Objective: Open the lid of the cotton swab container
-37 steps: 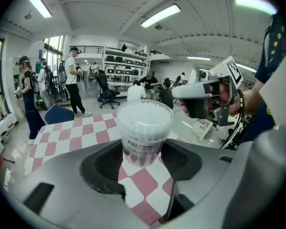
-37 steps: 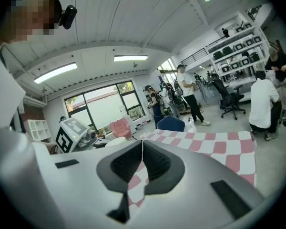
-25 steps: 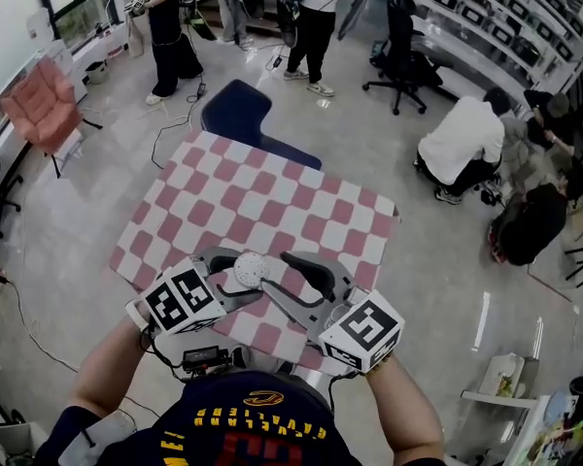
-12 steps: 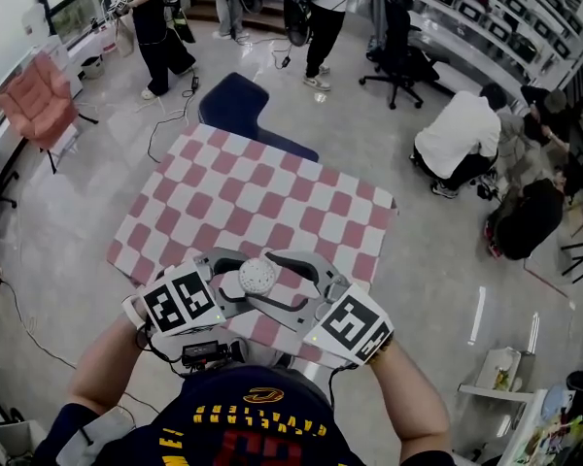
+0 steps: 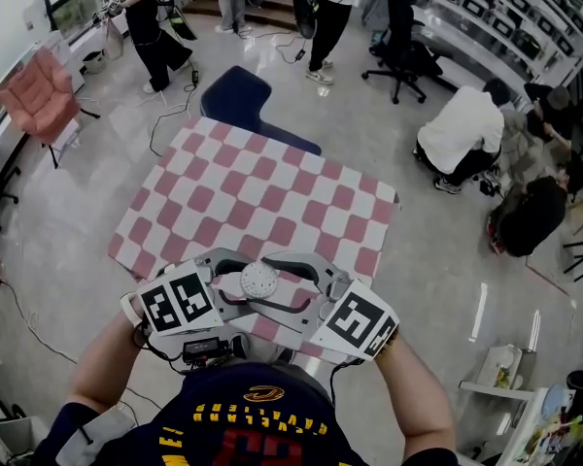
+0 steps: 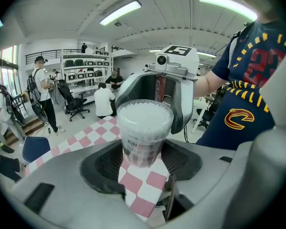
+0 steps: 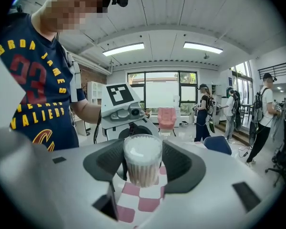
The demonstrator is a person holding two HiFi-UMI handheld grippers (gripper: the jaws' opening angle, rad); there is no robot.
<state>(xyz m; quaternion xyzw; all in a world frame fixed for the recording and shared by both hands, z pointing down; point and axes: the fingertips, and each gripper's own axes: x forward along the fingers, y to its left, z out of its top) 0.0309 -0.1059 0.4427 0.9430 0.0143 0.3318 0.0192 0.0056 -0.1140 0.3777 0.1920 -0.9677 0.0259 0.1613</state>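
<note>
A clear round cotton swab container with a white top hangs just above the near edge of the pink-and-white checkered table. My left gripper is shut on its lower body; in the left gripper view the container stands upright between the pads of that gripper. My right gripper comes in from the other side, its jaws wide around the container without pressing on it. Each gripper view shows the other gripper just behind the container. Whether the lid is loose I cannot tell.
A dark blue chair stands at the table's far edge and a pink chair at the far left. Several people stand at the back; one crouches at the right. Cables lie on the floor.
My right gripper has moved left from beside the container to around it, and its jaws have widened. The left gripper kept its hold.
</note>
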